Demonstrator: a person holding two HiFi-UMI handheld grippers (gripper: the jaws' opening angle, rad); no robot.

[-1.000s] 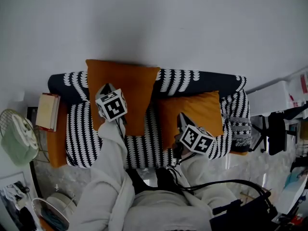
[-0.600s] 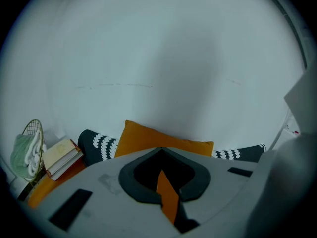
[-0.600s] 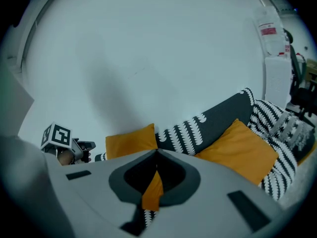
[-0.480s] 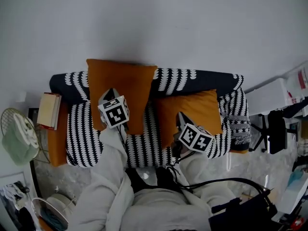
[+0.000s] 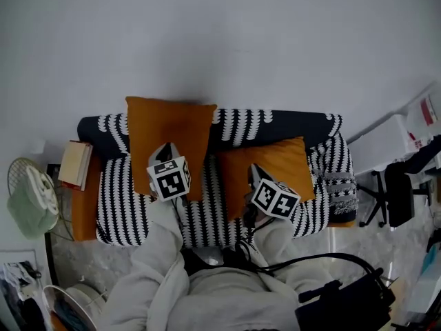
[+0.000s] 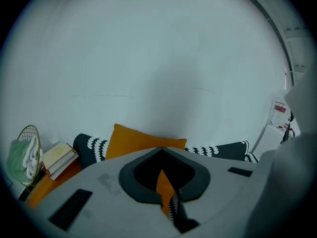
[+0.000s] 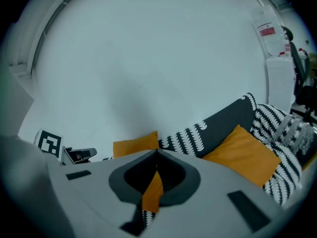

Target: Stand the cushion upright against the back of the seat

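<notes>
From where I'm standing, the right-hand cushion [image 5: 284, 163] is lying back at a slant on the seat [image 5: 207, 209]. Its far edge is resting low against the backrest [image 5: 275, 124] and its long side is running left to right. The left-hand cushion [image 5: 165, 126] is already standing tall against the backrest, its top edge poking above it.

The right gripper [image 5: 254, 170] is hovering just over the near-left corner of the slanted cushion, so that hand is plainly the nearer one. The cushion is spreading away from it to the right and towards the far side. The left gripper [image 5: 167, 150] is hanging in front of the upright cushion, well apart from the slanted one.

Both grippers are showing their jaws pressed together with nothing between them; only orange fabric is peeking through beyond. I'd judge the slanted cushion is the one waiting to be stood up, and its far edge is the side needing to rise.
</notes>
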